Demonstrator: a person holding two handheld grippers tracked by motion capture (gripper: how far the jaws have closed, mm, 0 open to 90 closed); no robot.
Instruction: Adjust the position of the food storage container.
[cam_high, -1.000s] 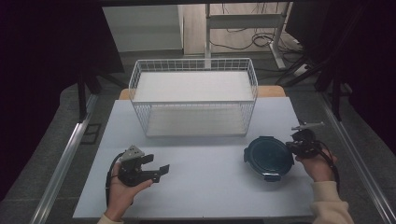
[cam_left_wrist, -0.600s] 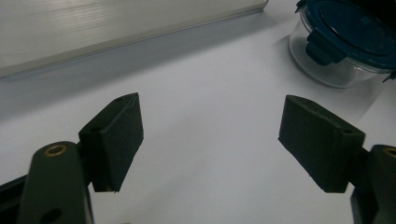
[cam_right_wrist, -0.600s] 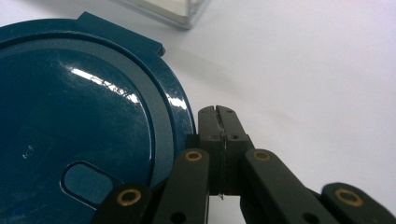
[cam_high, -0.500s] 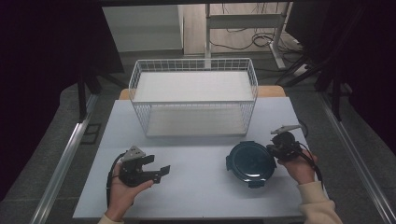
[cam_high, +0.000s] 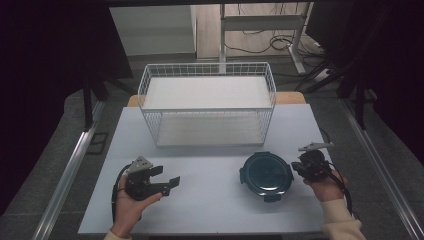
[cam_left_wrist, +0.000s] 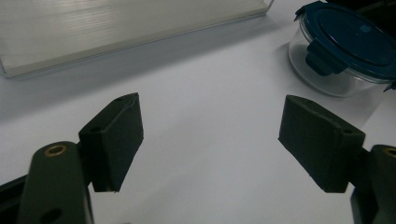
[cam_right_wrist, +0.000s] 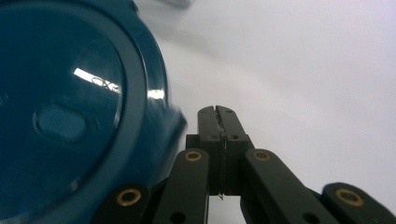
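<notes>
Round glass container with dark blue clip lid (cam_high: 265, 174) sat on the white table (cam_high: 210, 200), lower right of centre in the high view, upright, lid on, 4 latch tabs visible around the rim. In the left gripper view the container (cam_left_wrist: 343, 51) was at the upper right corner of the frame, clear glass wall under the blue lid, 1 latch folded down on its near side. In the right gripper view the lid (cam_right_wrist: 70, 116) took up the left half of the frame, very close, slightly blurred.

Right gripper (cam_high: 309, 169) was just beside the container's right edge in the high view, held by the right hand (cam_high: 327, 186) at lower right. Right gripper view: right gripper (cam_right_wrist: 218, 122) clenched, 2 jaws pressed together with nothing between them, tips right next to a lid latch; contact with the latch could not be told.

Left gripper (cam_high: 160, 180) was at lower left of the high view, held in the left hand (cam_high: 131, 202), well apart from the container, pointing right. Left gripper view: left gripper (cam_left_wrist: 210, 135) released, 2 pads wide apart over bare table.

White wire basket (cam_high: 207, 102) stood at upper centre of the high view, behind the container, not touching it.
</notes>
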